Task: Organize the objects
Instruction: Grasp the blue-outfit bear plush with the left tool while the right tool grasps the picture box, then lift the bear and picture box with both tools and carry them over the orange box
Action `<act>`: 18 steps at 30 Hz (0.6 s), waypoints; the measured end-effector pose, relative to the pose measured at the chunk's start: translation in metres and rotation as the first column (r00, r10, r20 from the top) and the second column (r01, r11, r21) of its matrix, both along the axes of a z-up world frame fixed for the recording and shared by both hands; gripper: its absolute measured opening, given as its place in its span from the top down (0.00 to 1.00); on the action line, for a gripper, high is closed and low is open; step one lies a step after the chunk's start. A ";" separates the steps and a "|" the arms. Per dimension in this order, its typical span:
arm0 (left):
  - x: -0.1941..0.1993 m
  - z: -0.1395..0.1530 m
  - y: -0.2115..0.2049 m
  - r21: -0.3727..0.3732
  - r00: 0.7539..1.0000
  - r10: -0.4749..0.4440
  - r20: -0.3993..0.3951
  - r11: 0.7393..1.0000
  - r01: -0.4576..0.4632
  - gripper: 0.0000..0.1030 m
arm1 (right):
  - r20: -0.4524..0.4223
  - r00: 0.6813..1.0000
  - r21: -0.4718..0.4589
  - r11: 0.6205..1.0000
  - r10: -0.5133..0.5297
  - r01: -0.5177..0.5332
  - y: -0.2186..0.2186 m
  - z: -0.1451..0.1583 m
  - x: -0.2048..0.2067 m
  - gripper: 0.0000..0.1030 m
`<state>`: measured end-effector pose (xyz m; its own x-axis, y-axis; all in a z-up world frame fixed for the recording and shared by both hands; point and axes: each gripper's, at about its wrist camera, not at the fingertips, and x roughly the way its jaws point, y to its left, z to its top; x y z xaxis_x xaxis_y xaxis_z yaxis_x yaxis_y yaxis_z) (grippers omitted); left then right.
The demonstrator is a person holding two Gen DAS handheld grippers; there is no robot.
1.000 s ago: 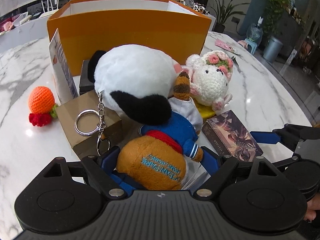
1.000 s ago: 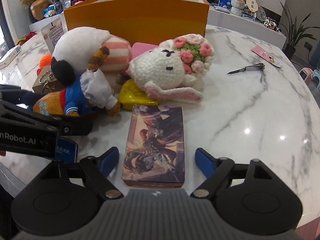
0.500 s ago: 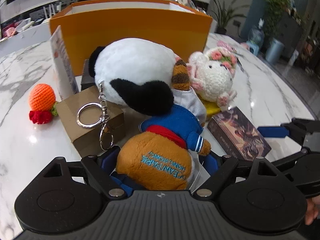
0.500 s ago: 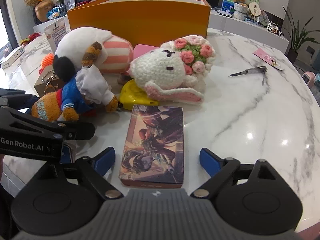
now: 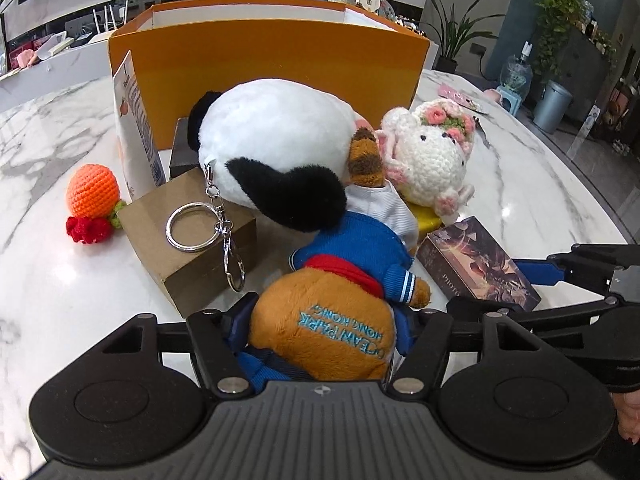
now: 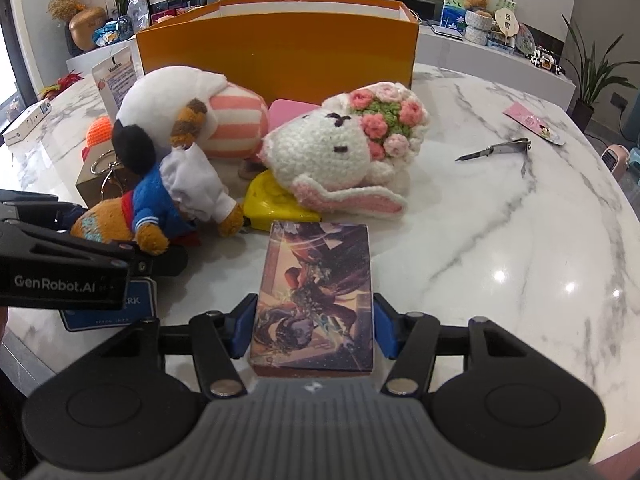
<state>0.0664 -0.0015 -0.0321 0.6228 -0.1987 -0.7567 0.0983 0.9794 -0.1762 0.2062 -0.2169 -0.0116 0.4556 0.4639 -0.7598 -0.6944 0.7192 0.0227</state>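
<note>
orange box (image 5: 280, 64) | white-grey veined marble table (image 6: 500, 216) | blue-jacketed brown plush (image 5: 344, 296) | yellow case (image 6: 276, 200)

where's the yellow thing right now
In the right wrist view, the yellow thing lies centre-left on the marble table, tucked under the crochet bunny.

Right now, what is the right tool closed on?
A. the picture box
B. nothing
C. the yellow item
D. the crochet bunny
A: in the right wrist view the right tool has both blue fingers pressed against the sides of the picture box; the crochet bunny lies beyond it.
</note>
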 end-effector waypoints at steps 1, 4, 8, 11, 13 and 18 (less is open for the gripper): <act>-0.001 0.001 0.000 -0.002 1.000 -0.002 -0.004 1.000 0.002 0.27 | -0.009 1.000 0.010 1.000 -0.004 0.004 -0.002 0.001 0.000 0.41; -0.003 0.002 0.001 -0.009 1.000 -0.001 -0.012 1.000 0.001 0.28 | -0.039 0.999 0.035 0.999 -0.010 0.012 -0.007 0.002 0.001 0.41; -0.009 0.007 0.002 -0.020 1.000 -0.008 -0.021 1.000 0.008 0.28 | -0.049 0.999 0.034 0.999 -0.017 0.019 -0.013 0.004 -0.004 0.42; -0.017 0.012 0.002 -0.018 1.000 -0.012 -0.012 1.000 0.011 0.28 | -0.055 0.998 0.046 0.999 -0.023 0.025 -0.018 0.006 -0.007 0.42; -0.023 0.017 0.002 -0.017 1.000 -0.017 0.001 1.000 0.017 0.28 | -0.053 0.998 0.055 0.998 -0.026 0.029 -0.022 0.009 -0.009 0.42; -0.037 0.032 0.003 -0.018 0.999 -0.024 0.046 1.000 0.025 0.28 | -0.037 0.999 0.091 0.996 -0.016 0.019 -0.029 0.020 -0.018 0.42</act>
